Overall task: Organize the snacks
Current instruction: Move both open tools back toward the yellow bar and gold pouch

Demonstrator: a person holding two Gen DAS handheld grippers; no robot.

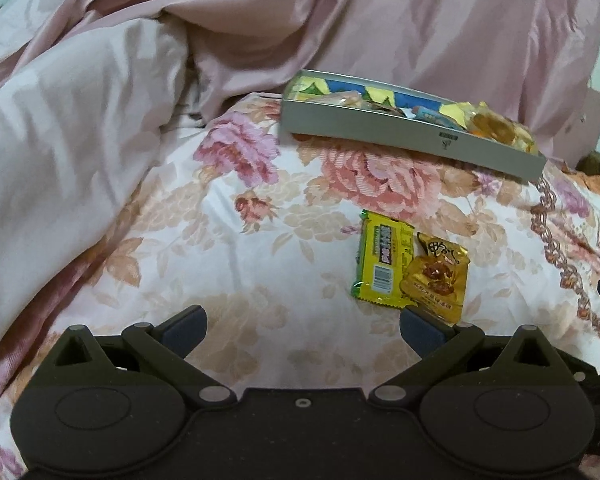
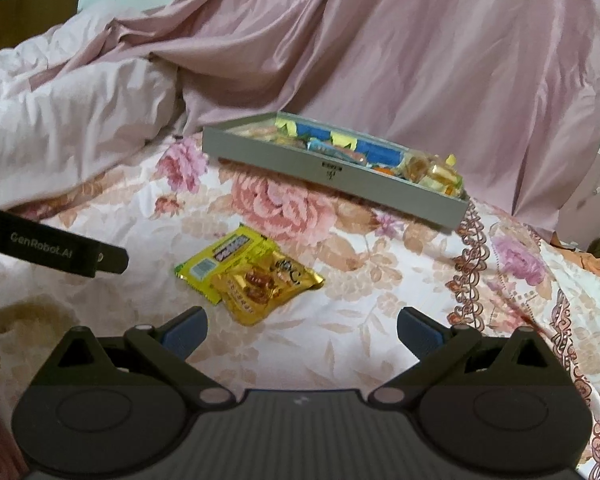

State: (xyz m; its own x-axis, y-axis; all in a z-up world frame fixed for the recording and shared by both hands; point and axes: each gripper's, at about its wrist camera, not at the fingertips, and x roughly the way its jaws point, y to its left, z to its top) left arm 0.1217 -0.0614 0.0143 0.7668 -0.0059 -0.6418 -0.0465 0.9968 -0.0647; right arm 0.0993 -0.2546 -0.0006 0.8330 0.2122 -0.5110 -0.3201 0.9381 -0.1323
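Both grippers, left and right, hang spread wide, holding nothing. Two packets lie on the floral bedspread: yellow packet partly under the gold packet. Beyond, the grey tray holds wrapped snacks, blurred, its far side hidden.

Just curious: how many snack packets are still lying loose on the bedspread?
2: a yellow-green packet and a gold packet overlapping its edge, in front of the grey tray. None seems hidden.
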